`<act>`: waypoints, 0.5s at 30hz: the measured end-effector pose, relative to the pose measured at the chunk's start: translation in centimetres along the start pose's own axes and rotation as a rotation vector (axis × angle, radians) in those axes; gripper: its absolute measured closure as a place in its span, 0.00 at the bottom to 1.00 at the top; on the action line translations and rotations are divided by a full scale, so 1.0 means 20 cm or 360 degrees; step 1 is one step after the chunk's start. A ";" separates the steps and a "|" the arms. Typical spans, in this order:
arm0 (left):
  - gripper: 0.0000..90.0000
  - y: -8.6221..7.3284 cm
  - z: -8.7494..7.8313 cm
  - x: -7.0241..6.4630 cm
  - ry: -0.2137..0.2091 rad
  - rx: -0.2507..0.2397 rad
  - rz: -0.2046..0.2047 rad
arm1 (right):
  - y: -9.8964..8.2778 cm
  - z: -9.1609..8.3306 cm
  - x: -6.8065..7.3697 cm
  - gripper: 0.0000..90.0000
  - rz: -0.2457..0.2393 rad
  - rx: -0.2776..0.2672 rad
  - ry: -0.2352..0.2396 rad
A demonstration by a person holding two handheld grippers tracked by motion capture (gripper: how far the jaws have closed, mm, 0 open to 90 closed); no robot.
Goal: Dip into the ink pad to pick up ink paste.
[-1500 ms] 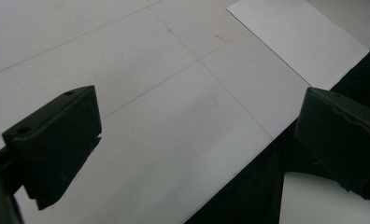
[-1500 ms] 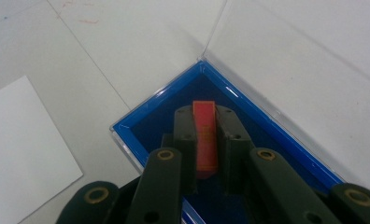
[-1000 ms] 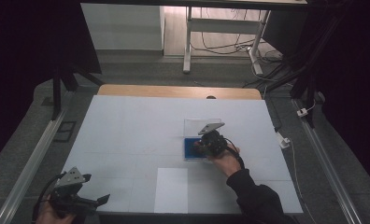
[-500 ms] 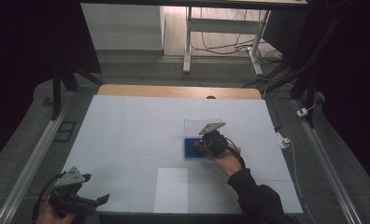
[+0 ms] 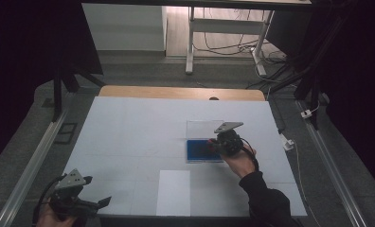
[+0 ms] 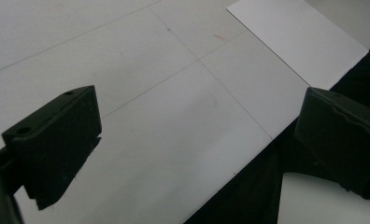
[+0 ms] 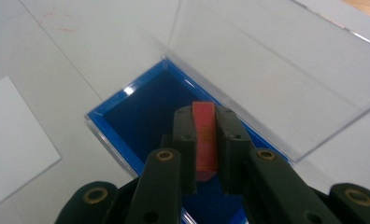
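Note:
A shallow blue box [image 5: 198, 151] lies on the white table, its clear lid [image 5: 203, 127] standing open behind it. My right gripper [image 5: 212, 146] hovers over the box's right part. In the right gripper view its jaws are shut on a thin red flat piece [image 7: 204, 135], held upright above the blue box [image 7: 136, 112] with the clear lid [image 7: 267, 70] beyond. My left gripper [image 5: 96, 203] rests at the table's near left corner, open. In the left gripper view, the left gripper [image 6: 197, 135] has only bare table between its jaws.
A white sheet of paper [image 5: 174, 191] lies flat near the front edge, between the two hands, and it appears as the white sheet [image 6: 295, 37] in the left gripper view. A wooden strip [image 5: 181, 92] borders the table's far edge. Metal rails run along both sides.
My right gripper has lifted a little and shifted to the right over the blue box, with the red piece in its jaws. The left gripper has stayed put.

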State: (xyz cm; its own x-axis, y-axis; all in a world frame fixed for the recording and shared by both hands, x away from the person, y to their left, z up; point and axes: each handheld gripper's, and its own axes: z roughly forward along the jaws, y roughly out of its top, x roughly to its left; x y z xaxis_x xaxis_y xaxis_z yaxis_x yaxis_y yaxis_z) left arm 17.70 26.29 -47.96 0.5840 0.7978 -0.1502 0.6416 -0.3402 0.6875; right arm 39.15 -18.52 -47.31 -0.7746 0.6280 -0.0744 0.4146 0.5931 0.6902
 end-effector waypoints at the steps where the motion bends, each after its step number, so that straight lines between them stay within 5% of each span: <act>1: 0.01 0.00 0.00 0.00 0.0000 0.0000 0.0000 | -0.01 0.00 0.00 0.89 0.0005 0.0011 0.0001; 15: 0.01 0.00 0.00 0.00 0.0001 -0.0001 0.0003 | -0.06 0.01 -0.04 0.89 0.0039 0.0071 -0.0029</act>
State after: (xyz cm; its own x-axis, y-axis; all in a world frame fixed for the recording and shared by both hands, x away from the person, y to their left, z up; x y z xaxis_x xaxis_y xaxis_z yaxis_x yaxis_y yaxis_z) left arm 17.69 26.31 -47.95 0.5849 0.7974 -0.1487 0.6403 -0.3413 0.6881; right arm 39.28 -19.61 -48.33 -0.7553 0.6515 -0.0713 0.4545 0.5990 0.6593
